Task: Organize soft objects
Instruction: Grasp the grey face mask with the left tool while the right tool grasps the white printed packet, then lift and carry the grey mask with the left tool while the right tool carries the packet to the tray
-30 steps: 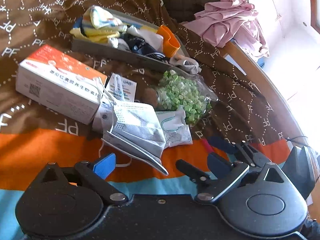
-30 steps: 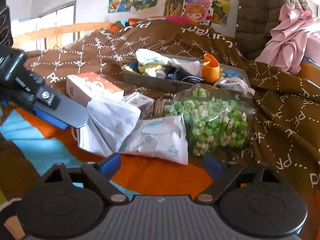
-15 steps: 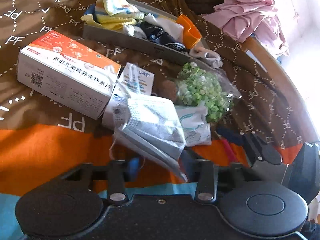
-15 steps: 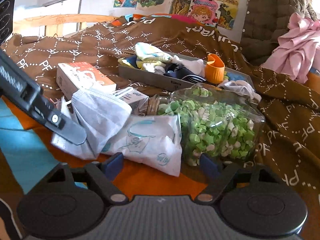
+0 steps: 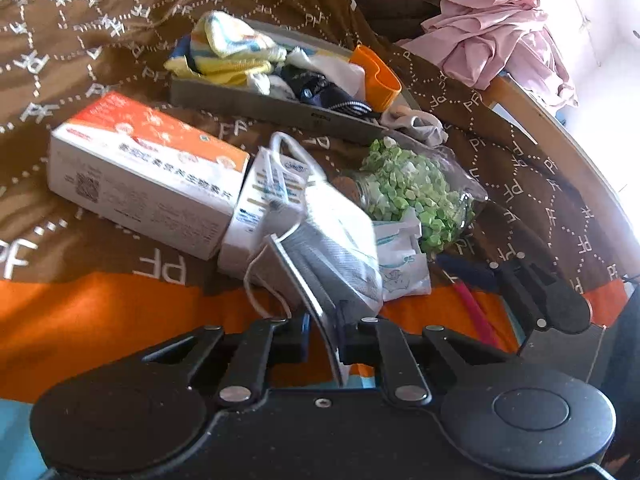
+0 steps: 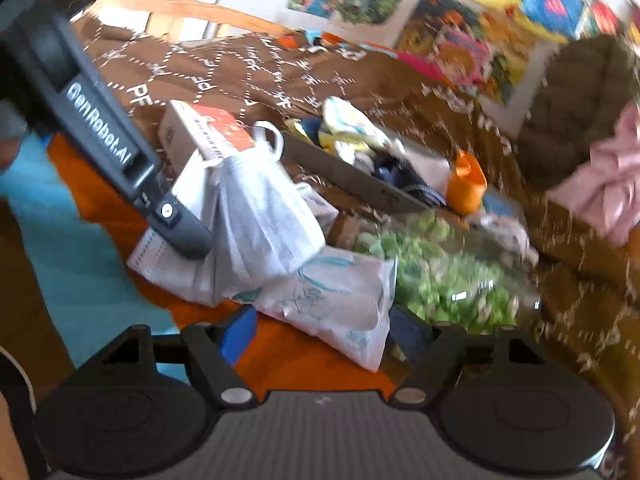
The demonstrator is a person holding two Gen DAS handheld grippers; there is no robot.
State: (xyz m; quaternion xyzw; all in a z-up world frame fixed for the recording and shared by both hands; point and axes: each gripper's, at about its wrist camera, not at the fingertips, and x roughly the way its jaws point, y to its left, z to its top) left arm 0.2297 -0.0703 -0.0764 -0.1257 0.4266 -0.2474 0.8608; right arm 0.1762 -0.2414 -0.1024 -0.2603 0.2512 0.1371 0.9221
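A: Left tool [image 5: 323,340] state?
B: Clamped on pleated grey face mask [image 5: 340,256], lifted above the bed [image 5: 100,312].
A: Right tool [image 6: 320,334]?
B: Spread wide, straddling one crinkly white packet [image 6: 332,300].

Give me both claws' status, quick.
Left claw: closed on the grey face mask.
Right claw: open, holding nothing, around the white packet.

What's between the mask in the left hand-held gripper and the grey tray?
The face mask must clear the white-and-orange box, a small carton and the jar of green pieces before the grey tray.
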